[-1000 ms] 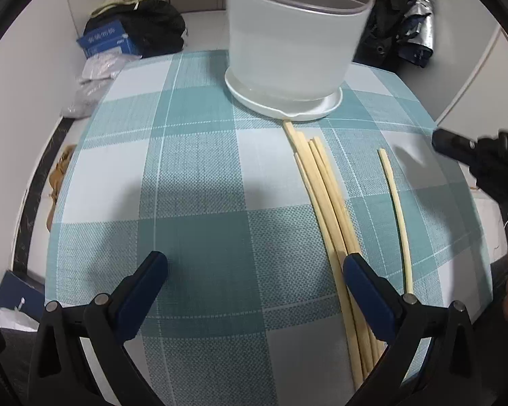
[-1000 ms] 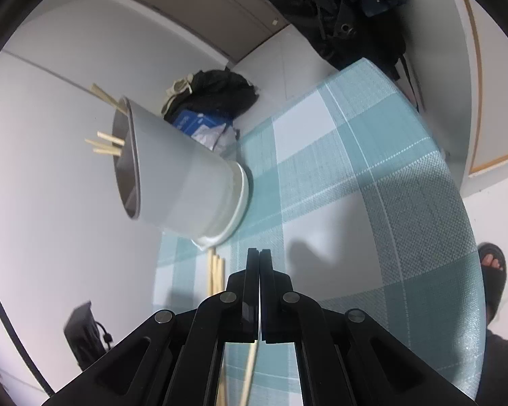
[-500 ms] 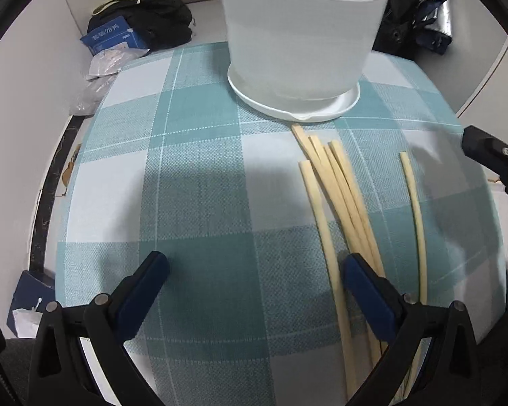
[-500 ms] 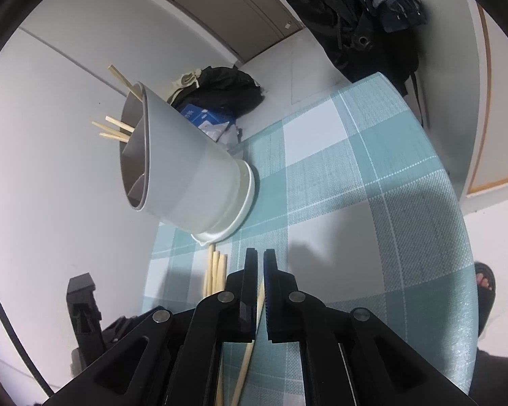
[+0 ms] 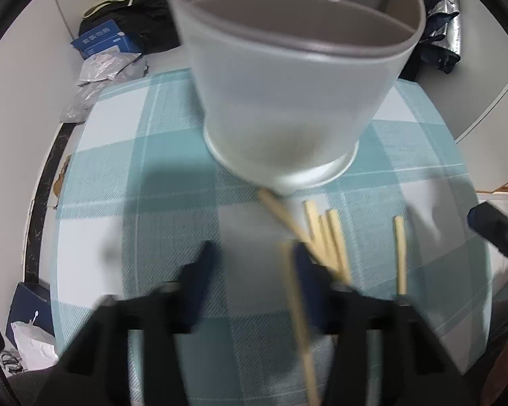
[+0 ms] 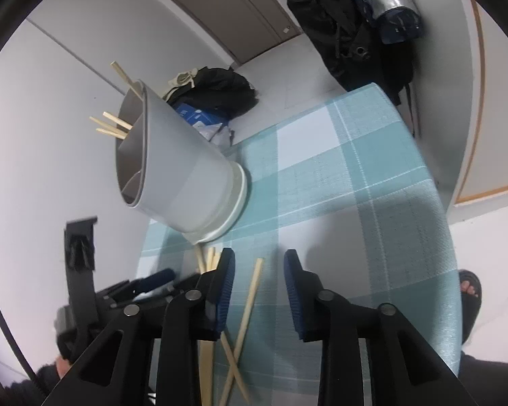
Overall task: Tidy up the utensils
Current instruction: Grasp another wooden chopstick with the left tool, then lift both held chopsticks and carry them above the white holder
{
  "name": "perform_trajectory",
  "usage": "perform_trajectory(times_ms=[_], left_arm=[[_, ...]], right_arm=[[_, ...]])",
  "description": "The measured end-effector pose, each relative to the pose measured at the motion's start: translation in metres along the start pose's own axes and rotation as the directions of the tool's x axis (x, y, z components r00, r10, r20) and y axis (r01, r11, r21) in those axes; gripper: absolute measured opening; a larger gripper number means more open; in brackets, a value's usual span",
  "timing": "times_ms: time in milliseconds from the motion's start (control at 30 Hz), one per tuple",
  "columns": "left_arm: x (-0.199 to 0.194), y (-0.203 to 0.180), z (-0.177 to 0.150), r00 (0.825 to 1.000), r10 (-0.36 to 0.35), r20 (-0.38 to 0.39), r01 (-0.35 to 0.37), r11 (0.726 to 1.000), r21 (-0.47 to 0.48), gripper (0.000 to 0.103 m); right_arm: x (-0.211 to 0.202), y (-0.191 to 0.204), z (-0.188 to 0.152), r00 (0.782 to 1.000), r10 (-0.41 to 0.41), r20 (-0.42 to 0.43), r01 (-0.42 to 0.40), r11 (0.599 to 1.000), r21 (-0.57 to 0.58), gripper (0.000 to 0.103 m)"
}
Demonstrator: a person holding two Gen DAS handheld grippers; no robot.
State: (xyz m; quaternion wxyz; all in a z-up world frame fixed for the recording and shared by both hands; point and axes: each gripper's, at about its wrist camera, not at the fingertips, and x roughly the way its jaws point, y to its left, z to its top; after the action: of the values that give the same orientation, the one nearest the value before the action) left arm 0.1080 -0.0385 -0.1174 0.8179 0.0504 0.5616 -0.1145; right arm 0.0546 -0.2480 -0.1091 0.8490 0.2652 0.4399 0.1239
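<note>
The left tongs (image 5: pixel 250 260), spread wide a second ago over the teal-and-white checked tabletop (image 5: pixel 159 176), are now closing at the near end of the loose pale wooden chopsticks (image 5: pixel 325 237). One stick (image 5: pixel 296 308) lies between the blurred blue pads; whether they press on it yet I cannot tell (motion blur hides the contact). The view has also slid toward the frosted grey plastic utensil holder (image 5: pixel 288 101), which stands just beyond the sticks' far tips and already carries a few chopsticks (image 6: pixel 113 127) poking from its rim. The right tongs (image 6: pixel 259 291), shut a second ago, are opening above a single chopstick (image 6: pixel 250 301) that lies on the cloth between the jaws, untouched. Judging by this, both hands are going for pickups, so most sticks remain to be moved into the holder.
</note>
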Motion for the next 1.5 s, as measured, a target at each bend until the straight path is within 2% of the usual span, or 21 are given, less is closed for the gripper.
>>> perform_trajectory(times_ms=[67, 100, 300, 533, 667, 800, 933, 967, 1000, 1067, 1167, 1200, 1267, 1400, 1467, 1500], left_arm=[[-0.001, -0.002, -0.002, 1.000, -0.028, -0.008, 0.029, 1.000, 0.012, 0.006], [-0.001, -0.001, -0.002, 0.999, -0.033, -0.008, 0.033, 0.999, 0.007, 0.004], [-0.007, 0.023, -0.012, 0.996, -0.086, 0.037, 0.089, 0.994, -0.069, 0.003], [-0.039, 0.056, -0.026, 0.969, -0.174, 0.176, 0.200, 0.969, -0.143, 0.003], [-0.054, 0.068, -0.029, 0.946, -0.219, 0.241, 0.261, 0.952, -0.160, 0.003], [-0.059, 0.056, -0.015, 0.928, -0.241, 0.283, 0.293, 0.943, -0.159, 0.003], [-0.057, 0.068, -0.003, 0.914, -0.253, 0.317, 0.313, 0.937, -0.154, 0.003], [-0.057, 0.070, -0.002, 0.912, -0.254, 0.321, 0.316, 0.936, -0.155, 0.003], [-0.056, 0.074, 0.001, 0.910, -0.258, 0.325, 0.321, 0.934, -0.157, 0.003], [-0.056, 0.076, 0.002, 0.905, -0.271, 0.328, 0.337, 0.927, -0.164, 0.003], [-0.059, 0.078, 0.002, 0.900, -0.278, 0.336, 0.348, 0.922, -0.167, 0.003], [-0.061, 0.079, 0.001, 0.899, -0.279, 0.338, 0.348, 0.923, -0.165, 0.003], [-0.062, 0.079, 0.000, 0.896, -0.280, 0.344, 0.350, 0.922, -0.162, 0.003], [-0.065, 0.078, -0.003, 0.896, -0.278, 0.347, 0.348, 0.924, -0.158, 0.003], [-0.064, 0.077, -0.005, 0.898, -0.280, 0.339, 0.349, 0.923, -0.163, 0.003], [-0.064, 0.078, -0.005, 0.899, -0.278, 0.338, 0.349, 0.922, -0.167, 0.003]], right_arm=[[0.000, -0.002, 0.000, 1.000, -0.014, -0.003, 0.014, 1.000, 0.002, 0.032], [0.000, -0.002, -0.001, 1.000, -0.022, -0.005, 0.022, 1.000, 0.002, 0.034], [0.005, 0.000, -0.005, 0.998, -0.053, -0.034, 0.052, 0.999, -0.014, 0.038], [0.030, 0.018, -0.001, 0.984, -0.094, -0.148, 0.086, 0.994, -0.065, 0.038], [0.050, 0.030, 0.008, 0.961, -0.142, -0.235, 0.126, 0.989, -0.083, 0.034], [0.070, 0.042, 0.015, 0.925, -0.235, -0.299, 0.210, 0.971, -0.113, 0.033], [0.085, 0.057, 0.013, 0.884, -0.352, -0.307, 0.307, 0.933, -0.186, 0.032], [0.089, 0.062, 0.011, 0.873, -0.385, -0.301, 0.331, 0.919, -0.214, 0.029], [0.091, 0.066, 0.010, 0.862, -0.413, -0.293, 0.354, 0.905, -0.234, 0.023], [0.096, 0.071, 0.007, 0.848, -0.455, -0.271, 0.392, 0.883, -0.256, 0.005], [0.095, 0.070, 0.005, 0.865, -0.442, -0.237, 0.391, 0.891, -0.233, 0.005], [0.094, 0.069, 0.004, 0.874, -0.431, -0.226, 0.382, 0.895, -0.230, 0.000], [0.087, 0.067, 0.004, 0.898, -0.399, -0.186, 0.357, 0.908, -0.221, 0.000], [0.066, 0.057, 0.008, 0.928, -0.353, -0.119, 0.330, 0.928, -0.175, 0.000], [0.060, 0.054, 0.008, 0.930, -0.349, -0.117, 0.327, 0.929, -0.171, 0.000], [0.060, 0.051, 0.006, 0.929, -0.340, -0.146, 0.316, 0.934, -0.167, 0.000]])
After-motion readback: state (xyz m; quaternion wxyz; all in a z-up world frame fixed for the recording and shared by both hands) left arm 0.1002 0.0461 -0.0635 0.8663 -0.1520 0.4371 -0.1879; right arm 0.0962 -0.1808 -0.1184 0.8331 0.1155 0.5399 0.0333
